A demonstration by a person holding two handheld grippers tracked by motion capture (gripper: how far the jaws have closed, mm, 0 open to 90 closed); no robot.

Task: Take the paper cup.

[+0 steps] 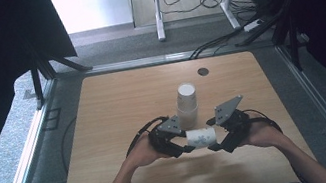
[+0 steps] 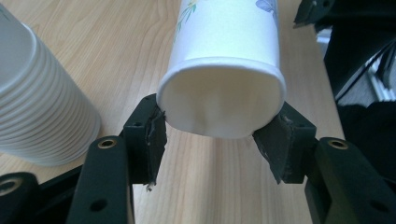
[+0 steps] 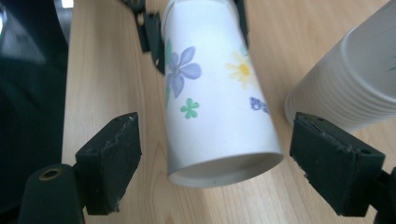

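Just beyond the held paper cup [image 1: 201,137], at about twelve o'clock from it, stands a stack of white paper cups [image 1: 187,105] upside down on the wooden surface [image 1: 118,109], close enough that its base rim sits right by the left tongs [image 1: 182,145]. A small dark round grommet [image 1: 203,71] lies farther off toward one o'clock, well apart from everything. Nothing lies between the two tongs except the cup itself.

The cup lies on its side in mid-air just above the near part of the surface, its long axis running nine to three o'clock in the high view. Its open mouth faces the left tongs, whose pads [image 2: 152,135] press on the rim from both sides and squash it slightly out of round. Its closed base points toward the right tongs [image 1: 217,144].

The right tongs stand open, the two pads [image 3: 112,161] well clear of the cup's base on either side, touching nothing.

Printed flowers decorate the cup's wall: a blue-violet one, a yellow daisy, a small green clover. A short dark-blue mark beside them is too blurred to read.
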